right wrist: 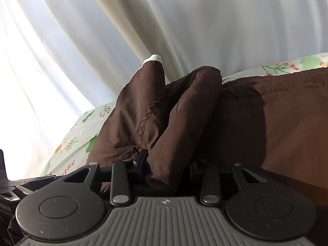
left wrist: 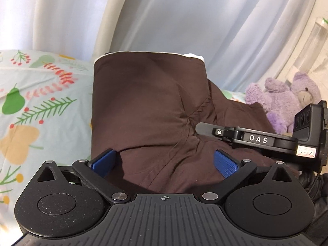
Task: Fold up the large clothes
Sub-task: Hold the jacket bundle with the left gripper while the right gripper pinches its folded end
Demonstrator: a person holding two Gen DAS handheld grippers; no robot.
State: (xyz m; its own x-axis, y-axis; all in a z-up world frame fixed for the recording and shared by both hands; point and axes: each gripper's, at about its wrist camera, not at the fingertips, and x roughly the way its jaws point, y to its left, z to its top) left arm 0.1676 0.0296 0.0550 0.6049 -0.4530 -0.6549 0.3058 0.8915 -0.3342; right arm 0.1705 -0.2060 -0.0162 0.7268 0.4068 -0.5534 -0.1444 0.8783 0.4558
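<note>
My left gripper (left wrist: 164,164) has its jaws spread wide over the brown garment (left wrist: 147,106), touching none of it. My right gripper (right wrist: 168,164) has its jaws clenched on a raised fold of that cloth. The garment lies on the bed (left wrist: 41,102), its far end at the edge by the curtain (left wrist: 184,16).

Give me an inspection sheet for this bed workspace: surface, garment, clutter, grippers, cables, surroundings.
Surface: bedsheet with leaf and berry print.
Job's things: brown garment lying on the sheet, partly folded, white lining at its far edge.
Clutter: purple teddy beyond the garment.
Grippers: left gripper open over the garment, blue fingers wide apart; right gripper shut on a bunched fold of the garment.
Cables: nothing seen.
Surroundings: pale curtains behind the bed.
</note>
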